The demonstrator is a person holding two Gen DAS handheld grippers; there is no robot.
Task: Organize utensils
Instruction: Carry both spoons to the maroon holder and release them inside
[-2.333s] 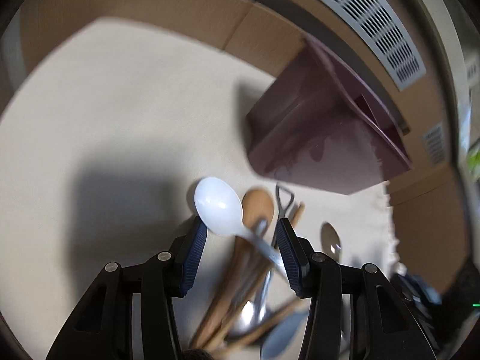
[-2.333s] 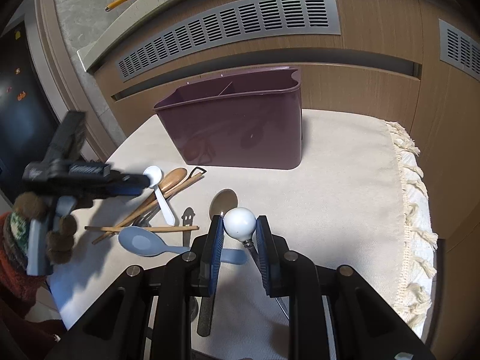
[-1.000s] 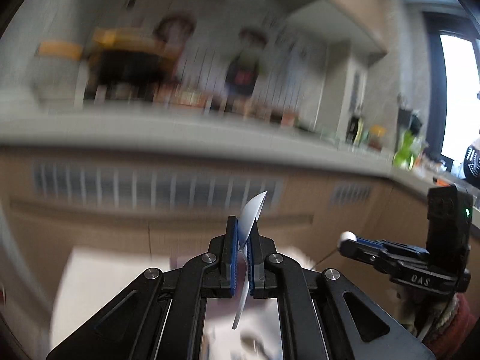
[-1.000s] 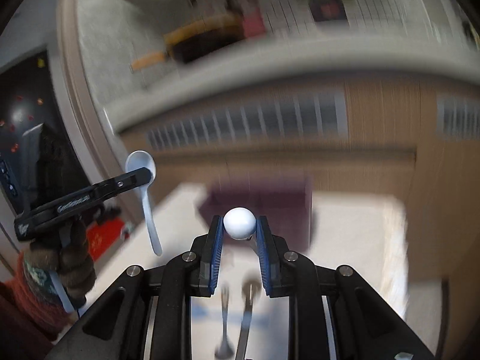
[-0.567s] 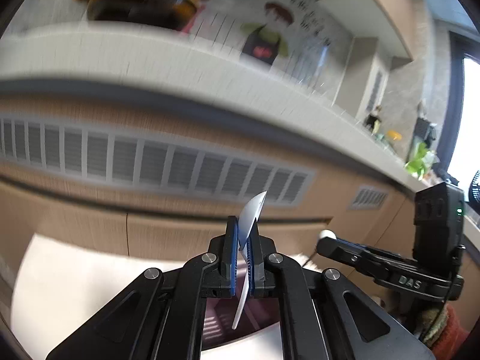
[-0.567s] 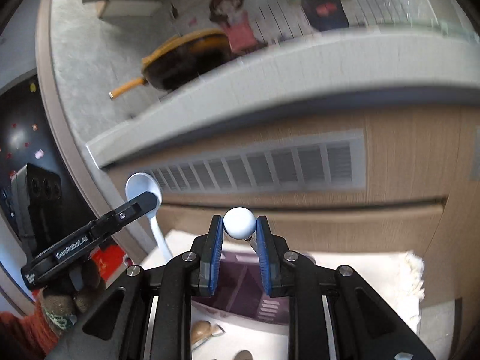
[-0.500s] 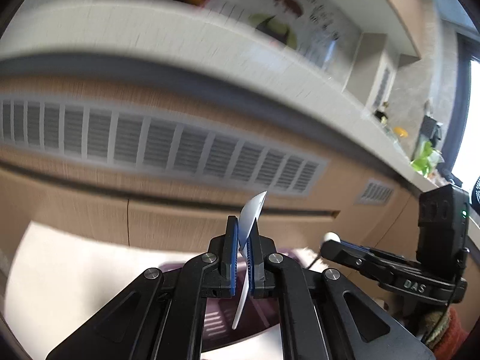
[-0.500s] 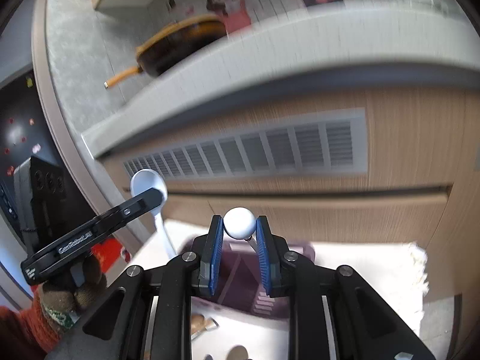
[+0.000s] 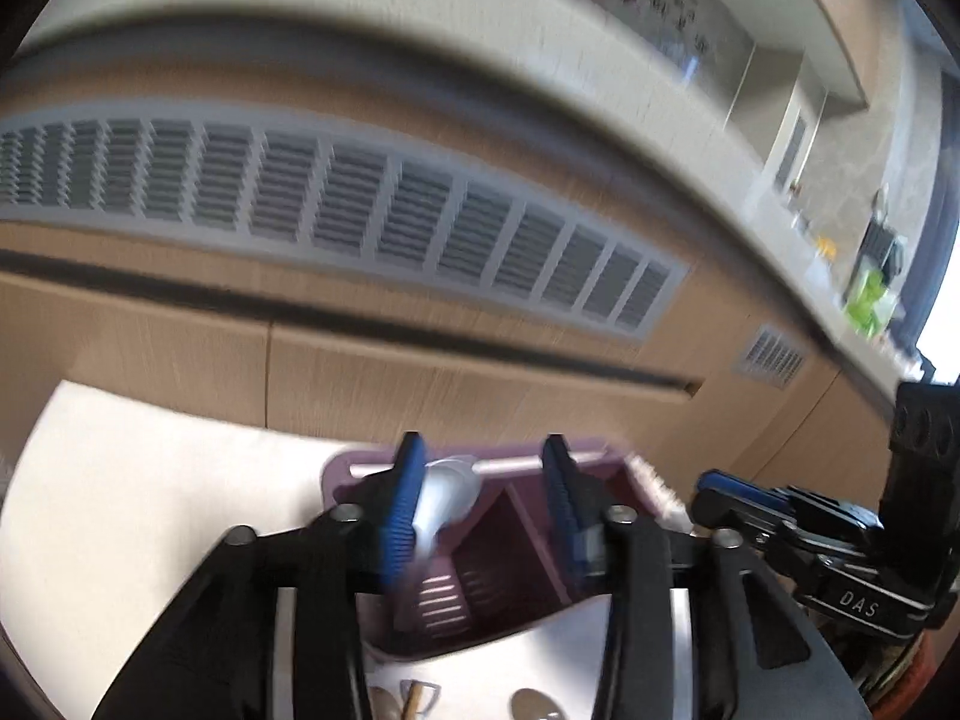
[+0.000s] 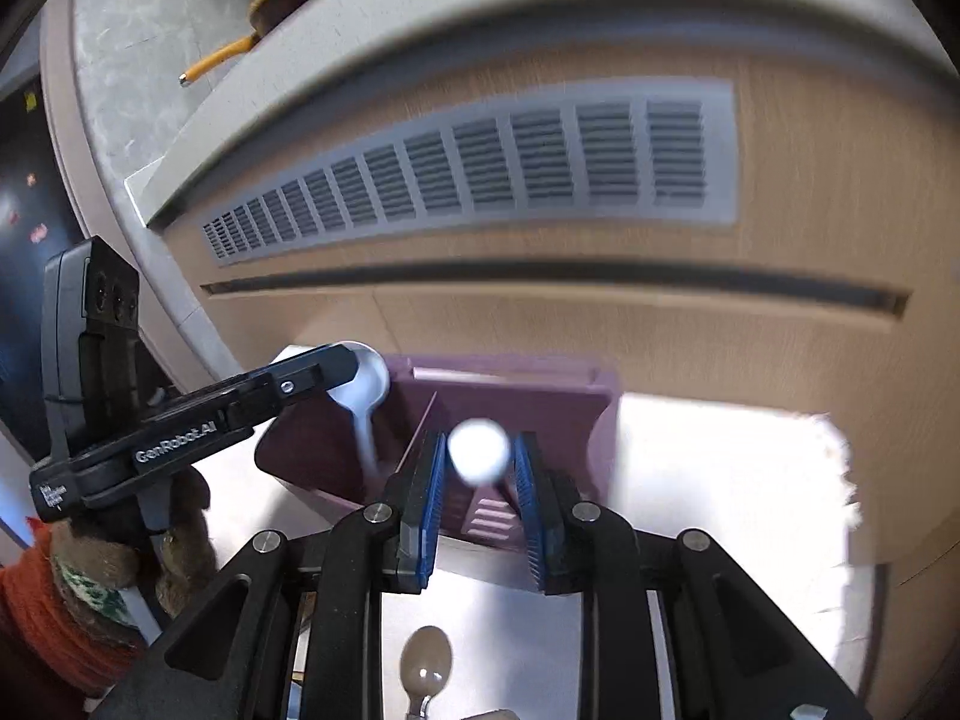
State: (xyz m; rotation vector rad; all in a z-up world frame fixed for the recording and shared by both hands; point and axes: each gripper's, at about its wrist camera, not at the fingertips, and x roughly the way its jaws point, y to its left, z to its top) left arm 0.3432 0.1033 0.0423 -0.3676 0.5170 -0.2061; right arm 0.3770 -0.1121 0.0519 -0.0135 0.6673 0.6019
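Note:
A purple divided utensil bin (image 9: 510, 546) (image 10: 540, 402) stands on the white cloth by the cabinet. My left gripper (image 9: 480, 510) is open above the bin's left compartment. The white plastic spoon (image 9: 444, 498) lies against its left finger, handle down in the bin; it also shows in the right wrist view (image 10: 363, 396). My right gripper (image 10: 477, 474) is open over the bin's right compartment. The white ball-ended utensil (image 10: 478, 451) sits blurred between its jaws with gaps on both sides.
More utensils lie on the cloth in front of the bin: a brown spoon (image 10: 426, 669), a metal spoon bowl (image 9: 537, 705) and a looped handle (image 9: 418, 693). A wooden cabinet with a grey vent grille (image 9: 336, 204) stands right behind the bin.
Both grippers have lowered over the bin and opened. The white spoon has dropped handle-first into the left compartment. The ball-ended utensil has come loose between the right jaws.

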